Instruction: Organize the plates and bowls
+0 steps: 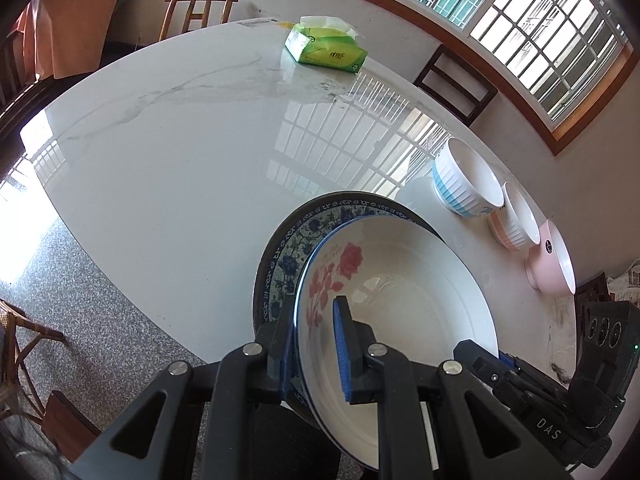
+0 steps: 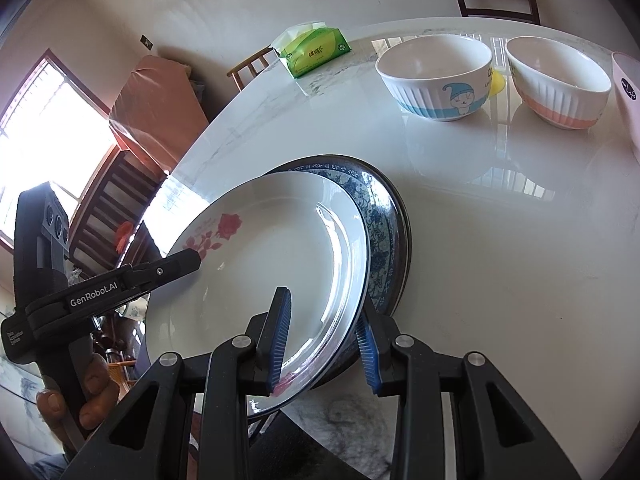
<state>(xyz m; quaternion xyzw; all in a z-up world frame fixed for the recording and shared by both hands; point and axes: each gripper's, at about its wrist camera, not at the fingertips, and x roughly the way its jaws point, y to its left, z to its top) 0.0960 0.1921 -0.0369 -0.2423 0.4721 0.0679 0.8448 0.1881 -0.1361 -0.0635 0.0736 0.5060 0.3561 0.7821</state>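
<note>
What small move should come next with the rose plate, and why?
Probably lower the rose plate flat onto the blue-patterned plate: both the left gripper and right gripper straddle its rim, and it sits tilted above that plate.

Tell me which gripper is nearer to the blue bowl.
Right. The right gripper holds the rose plate's edge on the bowls' side; the left gripper holds the opposite edge, farther from the blue bowl.

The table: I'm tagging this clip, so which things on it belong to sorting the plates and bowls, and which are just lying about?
Job: rose plate, held by both grippers; blue-patterned plate beneath; blue-striped bowl; orange-striped bowl; pink bowl.

Lying about: green tissue pack; small yellow thing behind the bowls.
</note>
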